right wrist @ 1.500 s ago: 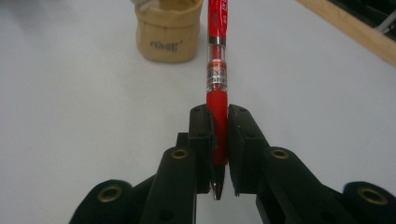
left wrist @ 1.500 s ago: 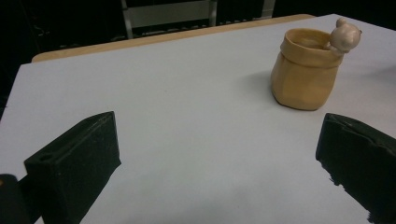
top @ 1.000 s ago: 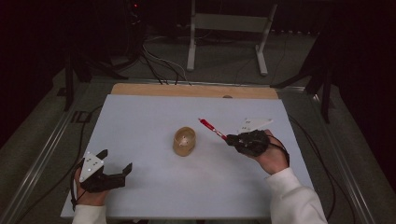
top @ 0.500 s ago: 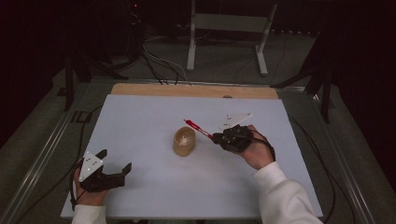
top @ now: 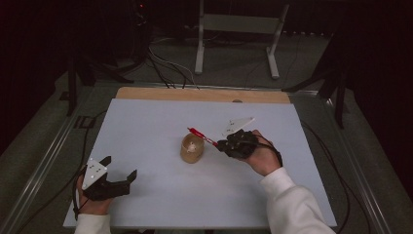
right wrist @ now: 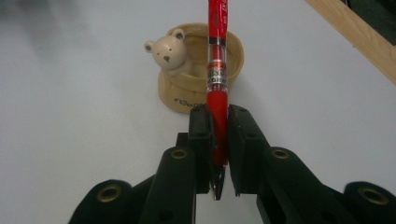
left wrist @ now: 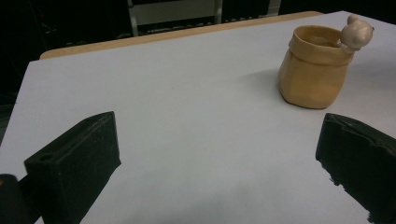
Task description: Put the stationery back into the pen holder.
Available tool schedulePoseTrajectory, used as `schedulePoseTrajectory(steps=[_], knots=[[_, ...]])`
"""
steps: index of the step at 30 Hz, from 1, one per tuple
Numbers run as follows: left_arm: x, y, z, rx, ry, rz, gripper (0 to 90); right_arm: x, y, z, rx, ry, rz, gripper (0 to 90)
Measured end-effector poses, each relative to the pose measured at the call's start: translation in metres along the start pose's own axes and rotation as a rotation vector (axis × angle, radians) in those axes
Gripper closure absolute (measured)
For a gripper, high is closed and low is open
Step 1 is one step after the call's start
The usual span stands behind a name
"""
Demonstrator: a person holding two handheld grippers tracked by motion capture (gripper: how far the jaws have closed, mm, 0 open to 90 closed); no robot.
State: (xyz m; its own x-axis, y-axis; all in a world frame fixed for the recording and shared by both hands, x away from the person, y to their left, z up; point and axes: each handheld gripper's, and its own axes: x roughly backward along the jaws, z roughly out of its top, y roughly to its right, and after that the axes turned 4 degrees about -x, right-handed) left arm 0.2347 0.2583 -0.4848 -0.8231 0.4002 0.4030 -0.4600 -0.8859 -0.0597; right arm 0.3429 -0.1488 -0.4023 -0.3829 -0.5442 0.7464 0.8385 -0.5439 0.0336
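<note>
A tan bag-shaped pot (top: 192, 148) with a small bear figure (right wrist: 166, 52) on its rim stands mid-table on the white board (top: 146, 126). My right gripper (top: 225, 145) is shut on a red pen (top: 201, 136), just right of the pot. The pen (right wrist: 218, 70) sticks out beyond the jaws and reaches over the pot (right wrist: 201, 70) rim. My left gripper (top: 119, 171) rests near the front left edge, jaws open and nothing between them. Its own view looks across the bare board toward the pot (left wrist: 315, 67).
A wooden strip (top: 202, 94) runs along the board's far edge. Behind it are a grey stand (top: 238, 29) and cables (top: 165, 63) on the dark floor. Cables trail from both grippers off the board's sides.
My right gripper has carried the red pen leftward, from right of the pot to where the pen's end hangs over the rim. The left gripper has stayed put.
</note>
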Motion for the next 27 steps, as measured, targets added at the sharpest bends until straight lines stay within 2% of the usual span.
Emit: schedulePoseTrajectory(steps=[14, 21, 27], knots=[[0.000, 0.000, 0.000, 0.000, -0.003, -0.003, 0.2, -0.010, -0.001, -0.001, 0.005, -0.056, 0.008, 81.2], [0.000, 0.000, 0.000, 0.002, -0.003, -0.004, 0.2, -0.012, -0.001, -0.001, -0.001, -0.068, 0.005, 80.7], [-0.001, 0.000, 0.000, -0.001, -0.006, -0.003, 0.2, -0.012, 0.001, 0.000, -0.014, -0.057, 0.001, 80.7]])
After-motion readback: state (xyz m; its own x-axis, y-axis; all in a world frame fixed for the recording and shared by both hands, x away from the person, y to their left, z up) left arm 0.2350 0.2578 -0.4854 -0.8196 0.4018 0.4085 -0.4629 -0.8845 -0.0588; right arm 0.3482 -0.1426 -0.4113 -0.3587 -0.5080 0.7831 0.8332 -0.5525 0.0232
